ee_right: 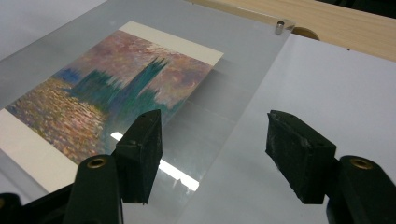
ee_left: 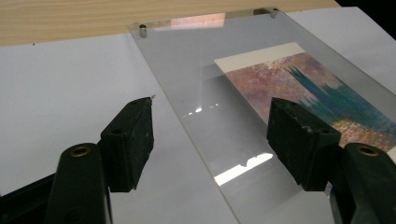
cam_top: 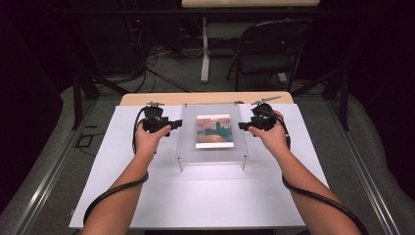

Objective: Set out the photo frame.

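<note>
A: Largest element? 
B: The white sheet [cam_top: 195, 191] over the wooden table [cam_top: 205, 98]; both grippers hang above it, one to each side of the clear acrylic panel [cam_top: 213, 152].

A: The panel relative to the tools? 
B: Between them; it stands on small metal posts [ee_left: 143, 31]. In the left gripper view its near edge runs between that gripper's jaws, one jaw over the white sheet, the other over the panel; the right gripper view mirrors this, the panel's edge passing between the two jaws.

A: The picture? 
B: A painted print [cam_top: 213, 131] lies under the panel, at its middle; it sits beyond the inner jaw of each gripper, well inside the panel's edge.

A: State of the tools? 
B: Left gripper [cam_top: 172, 125]: jaws spread wide, nothing clamped; right gripper [cam_top: 243, 126]: likewise wide apart, pads clear of the panel and holding nothing.
</note>
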The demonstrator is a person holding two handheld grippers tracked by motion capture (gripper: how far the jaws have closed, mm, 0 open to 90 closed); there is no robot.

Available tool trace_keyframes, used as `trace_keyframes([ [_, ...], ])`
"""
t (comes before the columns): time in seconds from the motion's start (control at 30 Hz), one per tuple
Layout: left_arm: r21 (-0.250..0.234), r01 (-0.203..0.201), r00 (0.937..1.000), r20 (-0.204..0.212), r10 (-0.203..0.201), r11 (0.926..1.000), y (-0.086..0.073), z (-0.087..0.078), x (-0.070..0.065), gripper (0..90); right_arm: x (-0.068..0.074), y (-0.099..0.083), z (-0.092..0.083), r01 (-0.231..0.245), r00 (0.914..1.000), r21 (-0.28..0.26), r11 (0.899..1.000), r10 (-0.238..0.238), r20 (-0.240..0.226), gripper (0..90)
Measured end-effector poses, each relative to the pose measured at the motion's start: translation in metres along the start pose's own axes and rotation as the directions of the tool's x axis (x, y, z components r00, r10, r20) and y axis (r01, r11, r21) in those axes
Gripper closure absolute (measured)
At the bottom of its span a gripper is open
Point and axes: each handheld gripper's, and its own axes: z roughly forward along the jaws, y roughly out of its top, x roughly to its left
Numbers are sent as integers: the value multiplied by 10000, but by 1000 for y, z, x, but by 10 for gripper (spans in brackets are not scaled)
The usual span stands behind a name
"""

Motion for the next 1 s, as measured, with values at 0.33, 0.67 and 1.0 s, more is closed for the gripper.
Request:
trace_keyframes([
  [0.33, 336, 591, 9979, 239, -599, 9977, 4, 26, 0, 336, -9, 7, 23, -953, 9951, 397, 9947, 962, -213, 364],
  [0.67, 721, 663, 9967, 417, -695, 9952, -4, 43, -6, 335, -13, -1, 37, -1432, 9874, 735, 9870, 1475, -567, 364],
  [1.0, 1026, 901, 9953, 266, -933, 9906, -7, 47, -5, 304, -12, -7, 43, -1661, 9812, 957, 9815, 1742, -833, 360],
])
